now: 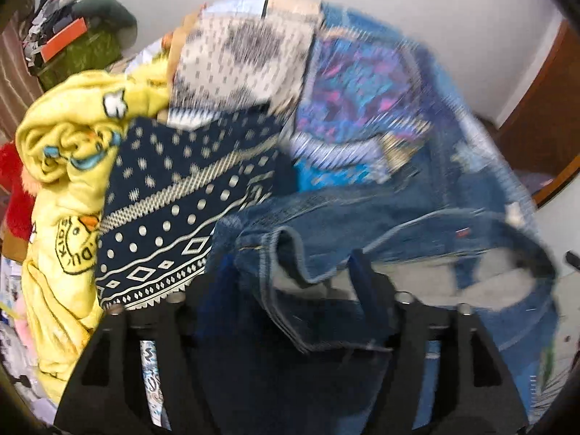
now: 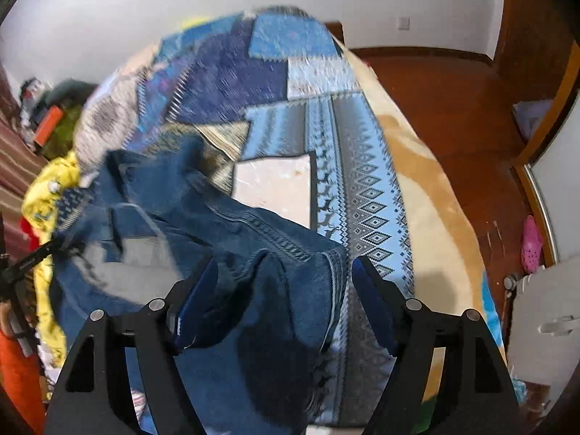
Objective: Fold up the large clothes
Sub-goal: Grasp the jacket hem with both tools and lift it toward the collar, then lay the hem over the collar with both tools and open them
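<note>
Both tools, left (image 1: 290,279) and right (image 2: 284,275), gape around blurred jeans (image 2: 224,224), pads partly hidden

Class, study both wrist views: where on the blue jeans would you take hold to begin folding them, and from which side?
Grip the jeans at the waistband, one gripper at each end, coming down from above. It looks like a thick, stitched edge arching proud of the bedspread, so likely offers firmer purchase than the slack denim.

Heaped clothes (image 1: 72,152) crowd the bed's left side; jeans (image 2: 253,246) cover the middle; the quilt (image 2: 366,181) on the right lies bare.
</note>
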